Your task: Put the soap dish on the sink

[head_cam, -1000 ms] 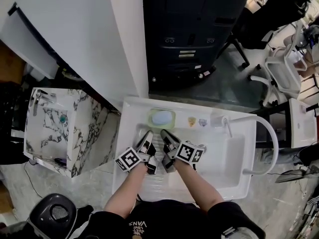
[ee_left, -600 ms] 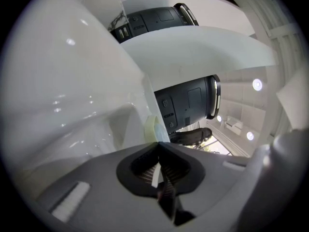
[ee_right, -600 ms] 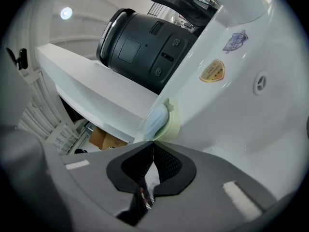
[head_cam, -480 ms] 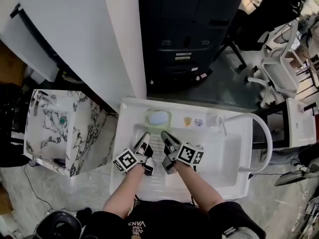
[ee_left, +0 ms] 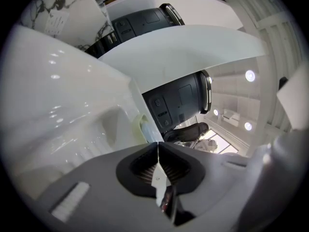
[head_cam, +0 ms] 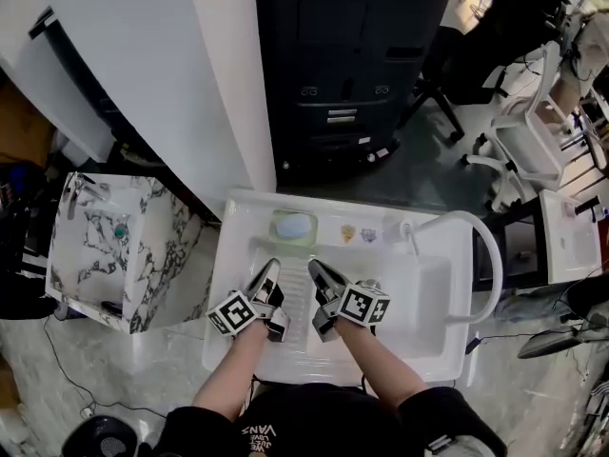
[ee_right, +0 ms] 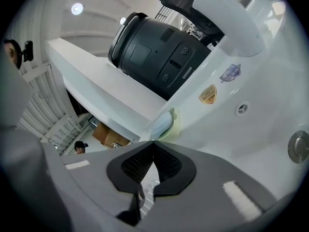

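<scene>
A pale green soap dish point(head_cam: 293, 227) with a blue bar of soap in it rests on the back ledge of the white sink point(head_cam: 428, 303). Both grippers hover over the basin just in front of the dish, side by side. My left gripper point(head_cam: 273, 268) is shut with nothing between its jaws. My right gripper point(head_cam: 312, 268) is also shut and empty. In the left gripper view the soap dish point(ee_left: 140, 127) sits just beyond the left gripper point(ee_left: 158, 145). From the right gripper point(ee_right: 153, 141), the soap dish point(ee_right: 167, 123) shows close ahead on the ledge.
A white curved faucet point(head_cam: 481, 246) arches over the sink's right side, with two stickers point(head_cam: 348, 233) on the ledge beside the dish. A marbled cabinet point(head_cam: 114, 246) stands left, a dark machine point(head_cam: 352, 65) behind, white chairs point(head_cam: 523, 141) at right.
Both grippers have lifted a little and drawn slightly back from the soap dish, still shut. The dish has stayed on the ledge.
</scene>
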